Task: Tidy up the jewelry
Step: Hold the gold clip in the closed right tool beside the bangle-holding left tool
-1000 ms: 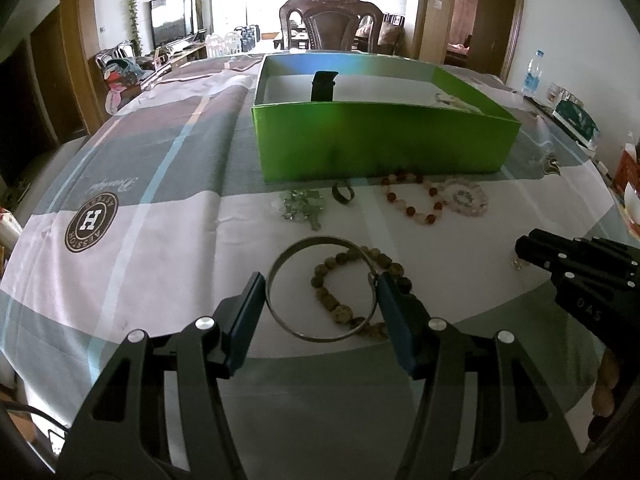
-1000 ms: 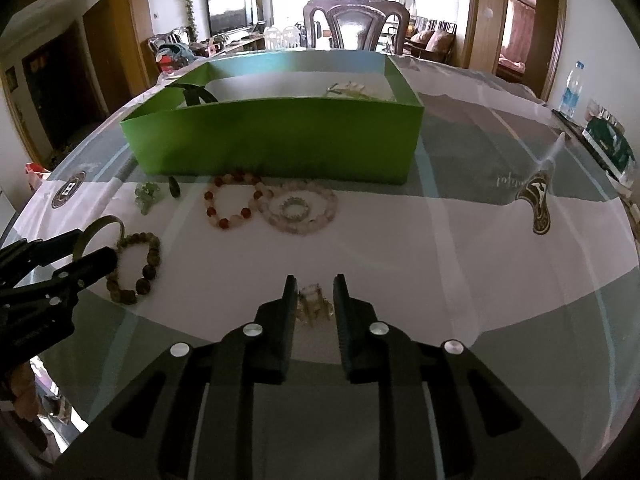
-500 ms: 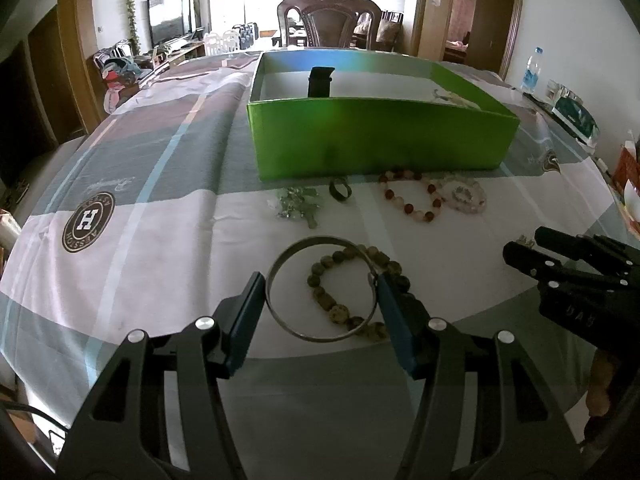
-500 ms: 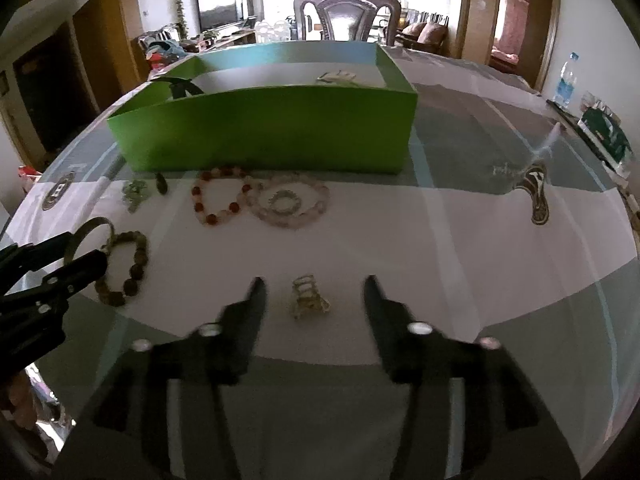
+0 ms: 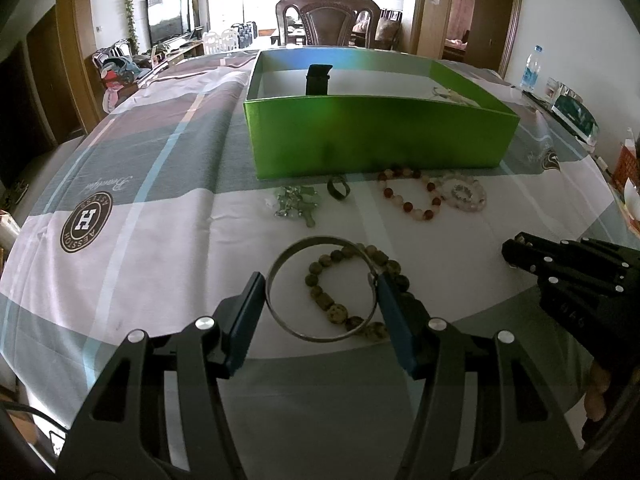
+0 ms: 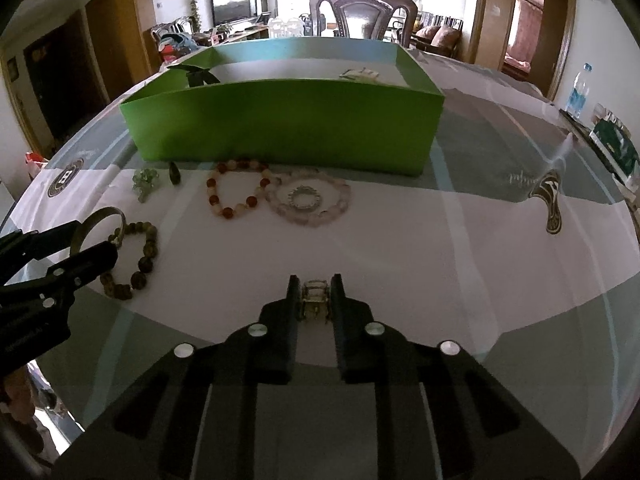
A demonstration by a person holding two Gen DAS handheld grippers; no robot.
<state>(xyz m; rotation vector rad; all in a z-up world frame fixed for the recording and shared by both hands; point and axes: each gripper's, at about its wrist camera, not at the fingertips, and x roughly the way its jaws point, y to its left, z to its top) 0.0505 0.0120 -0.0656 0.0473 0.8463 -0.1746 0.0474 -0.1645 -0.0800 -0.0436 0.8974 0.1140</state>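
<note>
My left gripper (image 5: 320,284) is shut on a thin metal bangle (image 5: 320,239), its blue pads pressing both sides, just above a brown bead bracelet (image 5: 332,304) on the tablecloth. My right gripper (image 6: 316,280) is closing, and its pads press a small gold claw clip (image 6: 316,300) low over the cloth. Ahead stands the green box (image 6: 280,120), holding a black item (image 5: 318,80) and a pale piece. In front of the box lie a green crystal piece (image 5: 296,202), a dark ring (image 5: 338,190), a red-and-white bead bracelet (image 5: 412,200) and a clear bead bracelet (image 5: 464,196).
A carved wooden chair (image 5: 328,20) stands behind the table's far end. A water bottle (image 5: 530,66) and packets sit along the right edge. The patterned tablecloth (image 5: 160,220) covers the table, whose near edge is close under both grippers.
The right gripper opened wide around the gold clip half a second ago and has shut on it again. The left gripper and bangle have not moved.
</note>
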